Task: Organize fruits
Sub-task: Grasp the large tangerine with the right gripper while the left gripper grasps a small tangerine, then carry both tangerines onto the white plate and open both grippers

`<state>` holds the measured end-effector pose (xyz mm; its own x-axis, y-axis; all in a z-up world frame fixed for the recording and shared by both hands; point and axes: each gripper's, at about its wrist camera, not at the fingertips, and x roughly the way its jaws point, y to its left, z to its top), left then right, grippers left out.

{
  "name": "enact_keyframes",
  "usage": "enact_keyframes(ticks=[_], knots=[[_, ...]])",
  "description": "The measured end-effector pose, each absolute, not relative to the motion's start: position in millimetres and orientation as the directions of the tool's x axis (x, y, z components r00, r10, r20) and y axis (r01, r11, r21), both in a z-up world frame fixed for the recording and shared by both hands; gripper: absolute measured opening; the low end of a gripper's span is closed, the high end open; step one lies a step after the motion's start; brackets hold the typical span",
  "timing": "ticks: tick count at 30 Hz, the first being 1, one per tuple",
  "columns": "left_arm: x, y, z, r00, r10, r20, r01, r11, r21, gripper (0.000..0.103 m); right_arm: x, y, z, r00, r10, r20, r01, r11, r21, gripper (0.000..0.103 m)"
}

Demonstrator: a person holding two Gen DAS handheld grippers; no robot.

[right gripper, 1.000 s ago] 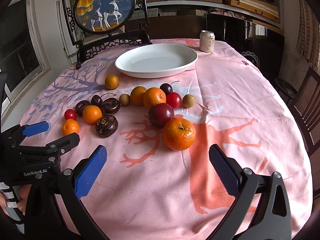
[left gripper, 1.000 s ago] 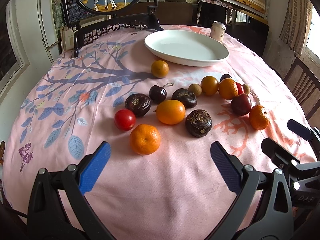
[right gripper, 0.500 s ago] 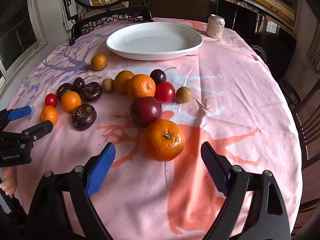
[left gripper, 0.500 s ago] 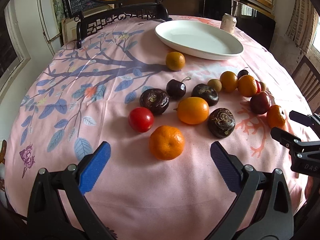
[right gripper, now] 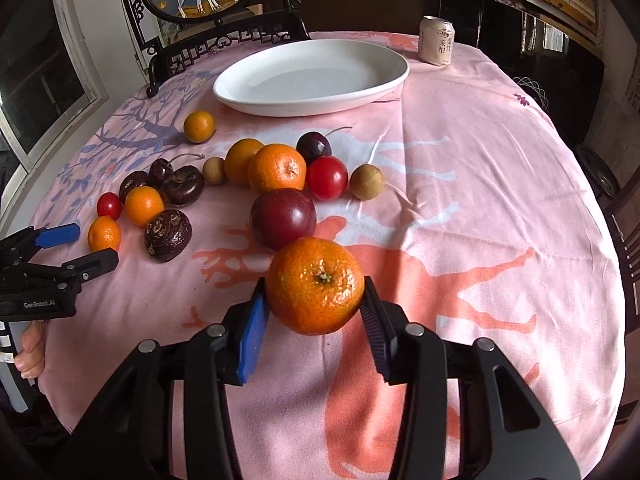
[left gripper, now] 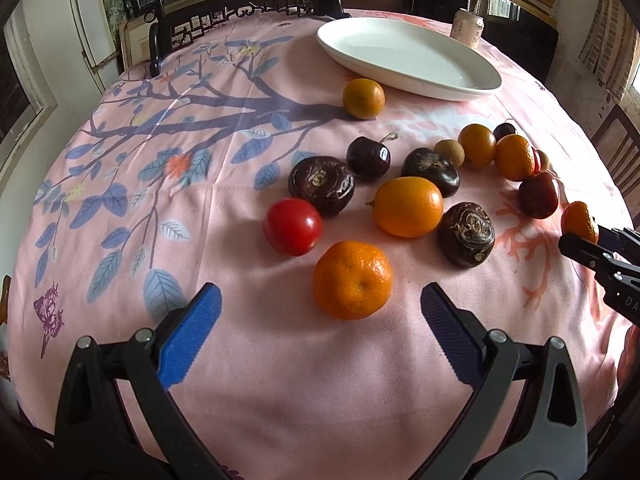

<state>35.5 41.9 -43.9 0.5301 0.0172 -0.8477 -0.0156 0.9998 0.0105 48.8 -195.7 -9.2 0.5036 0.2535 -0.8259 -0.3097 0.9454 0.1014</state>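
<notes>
The mandarin (right gripper: 315, 286) nearest the front edge of the table sits squarely between the blue pads of the right gripper (right gripper: 315, 312), which has narrowed onto it so that both pads press its flanks; the stem end faces the camera, so the grip runs across the fruit's widest part, a sensible hold for something round and slightly soft. It looks to be still on or barely off the pink tablecloth (right gripper: 480, 200), just in front of a dark red plum (right gripper: 283, 218) that it nearly touches. Taking this fruit first makes sense, since it is the closest to hand and lifting it should not disturb the cluster behind. The white oval dish (right gripper: 312, 78), empty at the far side of the table, is the likely destination, and all other places read from it: the plum, an orange (right gripper: 277, 168), a cherry tomato (right gripper: 327, 178) and a longan (right gripper: 367, 182) lie well in front of the dish, a drink can (right gripper: 437, 41) stands just beside its right end. The left gripper (left gripper: 316, 322) is spread wide and holds nothing; a second mandarin (left gripper: 352, 280) lies just ahead of its gap, also far in front of the dish, with a red tomato (left gripper: 293, 226) and a dark water chestnut (left gripper: 466, 234) flanking it closely.
</notes>
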Motion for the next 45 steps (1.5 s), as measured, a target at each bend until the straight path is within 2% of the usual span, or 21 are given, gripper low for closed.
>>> enact_keyframes(ticks=[5, 6, 7, 11, 12, 13, 17, 21, 28, 31, 34, 37, 44, 45], knots=[[35, 35, -45, 0.521, 0.012, -0.853, -0.008, 1.0, 0.01, 0.099, 39, -197, 0, 0.512, 0.316, -0.799, -0.346, 0.927, 0.145, 0.046], [36, 34, -45, 0.52, 0.015, -0.854, -0.01, 1.0, 0.011, 0.094, 38, -197, 1, 0.514, 0.326, -0.793, -0.35, 0.924, 0.153, 0.046], [37, 33, -46, 0.515, 0.018, -0.857, -0.013, 1.0, 0.013, 0.084, 37, -198, 2, 0.514, 0.335, -0.789, -0.352, 0.922, 0.162, 0.046], [41, 29, -47, 0.515, 0.026, -0.857, -0.023, 1.0, 0.016, 0.064, 34, -201, 5, 0.518, 0.352, -0.78, -0.359, 0.917, 0.175, 0.046], [41, 28, -45, 0.521, 0.027, -0.853, -0.021, 1.0, 0.019, 0.045, 33, -202, 5, 0.519, 0.354, -0.778, -0.36, 0.916, 0.177, 0.046], [41, 27, -44, 0.524, 0.028, -0.851, -0.019, 1.0, 0.021, 0.037, 33, -204, 6, 0.52, 0.356, -0.777, -0.36, 0.916, 0.179, 0.046], [39, 24, -43, 0.522, 0.021, -0.852, -0.001, 1.0, 0.024, 0.037, 33, -209, 7, 0.525, 0.359, -0.772, -0.356, 0.916, 0.185, 0.046], [34, 19, -27, 0.529, -0.066, -0.846, 0.073, 0.997, -0.032, 0.037, 37, -211, 19, 0.545, 0.374, -0.75, -0.364, 0.912, 0.19, 0.046], [72, 1, 39, 0.668, -0.101, -0.737, 0.141, 0.99, -0.008, 0.037, 68, -196, 66, 0.631, 0.389, -0.672, -0.41, 0.902, 0.138, 0.046], [117, -14, 49, 0.719, -0.022, -0.695, 0.114, 0.99, 0.087, 0.037, 94, -180, 76, 0.666, 0.363, -0.652, -0.422, 0.904, 0.073, 0.046], [168, -20, 42, 0.688, 0.034, -0.725, 0.073, 0.991, 0.115, 0.037, 132, -169, 68, 0.653, 0.345, -0.674, -0.409, 0.91, 0.07, 0.045], [206, -18, 29, 0.642, 0.007, -0.767, 0.062, 0.996, 0.062, 0.037, 171, -159, 48, 0.627, 0.298, -0.72, -0.387, 0.921, 0.044, 0.045], [256, -18, 0, 0.572, -0.035, -0.82, 0.036, 0.999, -0.017, 0.039, 225, -151, 11, 0.547, 0.298, -0.782, -0.368, 0.925, 0.095, 0.046], [260, -18, -2, 0.568, -0.045, -0.821, 0.031, 0.999, -0.034, 0.044, 227, -152, 9, 0.543, 0.303, -0.783, -0.363, 0.926, 0.107, 0.05]])
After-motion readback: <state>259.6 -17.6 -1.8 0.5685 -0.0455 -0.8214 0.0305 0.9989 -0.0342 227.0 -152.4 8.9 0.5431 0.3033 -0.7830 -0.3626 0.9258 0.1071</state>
